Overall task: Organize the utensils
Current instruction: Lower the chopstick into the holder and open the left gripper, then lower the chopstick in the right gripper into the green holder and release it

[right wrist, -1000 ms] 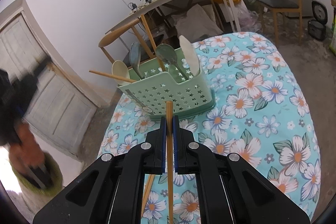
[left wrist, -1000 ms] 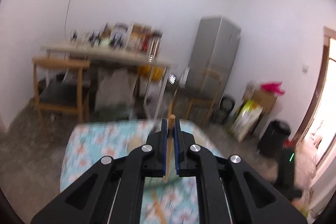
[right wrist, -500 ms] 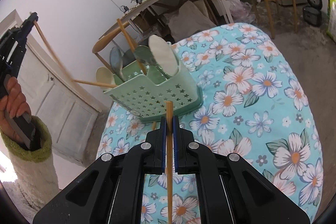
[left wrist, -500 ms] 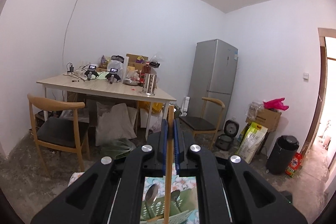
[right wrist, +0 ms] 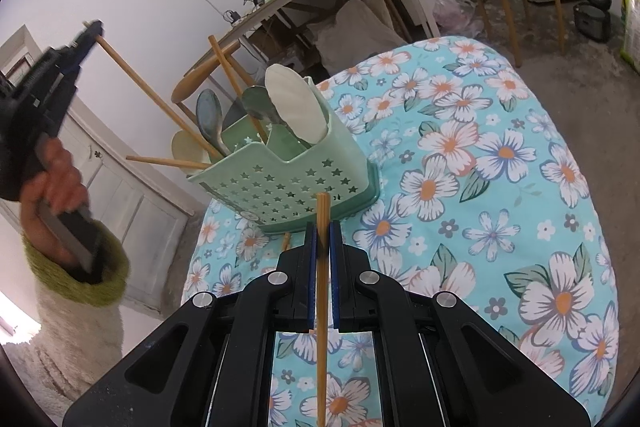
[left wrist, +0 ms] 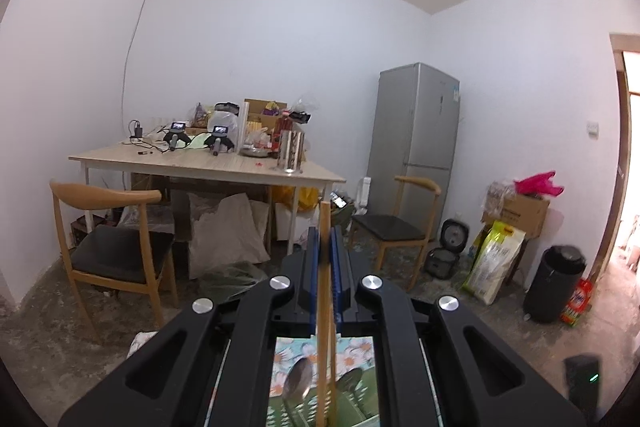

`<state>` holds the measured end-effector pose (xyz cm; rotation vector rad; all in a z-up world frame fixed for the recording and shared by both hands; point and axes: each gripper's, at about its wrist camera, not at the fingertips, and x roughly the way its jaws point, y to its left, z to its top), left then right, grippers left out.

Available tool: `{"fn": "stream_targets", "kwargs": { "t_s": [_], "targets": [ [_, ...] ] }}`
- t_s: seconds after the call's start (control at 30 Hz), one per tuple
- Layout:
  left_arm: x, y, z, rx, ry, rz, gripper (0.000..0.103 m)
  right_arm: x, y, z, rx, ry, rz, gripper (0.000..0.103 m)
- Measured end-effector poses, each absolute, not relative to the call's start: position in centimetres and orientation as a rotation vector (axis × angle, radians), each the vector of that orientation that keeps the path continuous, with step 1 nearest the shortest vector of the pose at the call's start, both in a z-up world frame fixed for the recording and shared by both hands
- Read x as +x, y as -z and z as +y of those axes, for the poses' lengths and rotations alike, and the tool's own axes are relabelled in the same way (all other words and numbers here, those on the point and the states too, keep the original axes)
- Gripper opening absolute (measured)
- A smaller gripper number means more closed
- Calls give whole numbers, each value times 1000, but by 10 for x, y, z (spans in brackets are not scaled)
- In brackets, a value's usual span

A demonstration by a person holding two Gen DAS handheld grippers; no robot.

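The right gripper [right wrist: 323,231] is clamped on a chopstick [right wrist: 322,291] above the floral cloth [right wrist: 500,187]. At its 12 o'clock stands the caddy [right wrist: 296,183] with spoons. The left gripper [left wrist: 325,239] pinches another chopstick [left wrist: 325,307], tip inside the caddy at 10 o'clock.

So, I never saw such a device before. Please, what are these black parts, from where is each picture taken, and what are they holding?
A person holds two hand grippers, each carrying a camera looking along its fingers. In the left view, the left gripper pinches a chopstick above the green holder. In the right view, the right gripper pinches another chopstick over the flowered tablecloth. The holder already contains spoons and chopsticks. At left you see the person's hand with the other gripper.
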<state>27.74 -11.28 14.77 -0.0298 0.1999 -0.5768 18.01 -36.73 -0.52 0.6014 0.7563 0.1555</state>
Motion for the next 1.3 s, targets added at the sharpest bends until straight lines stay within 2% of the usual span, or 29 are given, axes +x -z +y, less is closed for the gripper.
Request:
{"fn": "stream_targets", "kwargs": {
  "t_s": [0.37,0.43,0.5,0.8,1.03,1.3],
  "targets": [
    [276,-127,-122,41,569,255,7,180,5,-369,599,-153,755,4],
    [275,-123,-121,44,566,273,16,179,4,-369,596,-153,753,4],
    [273,-119,-117,39,557,290,30,179,3,-369,593,-152,751,4],
    [250,-122,-82,2,506,284,54,186,-25,-367,564,-177,689,4],
    [229,-101,-33,-52,407,326,63,209,-91,-354,473,-231,533,4],
    [217,-35,19,-43,300,524,66,237,-176,-338,369,-256,307,4]
  ]
}}
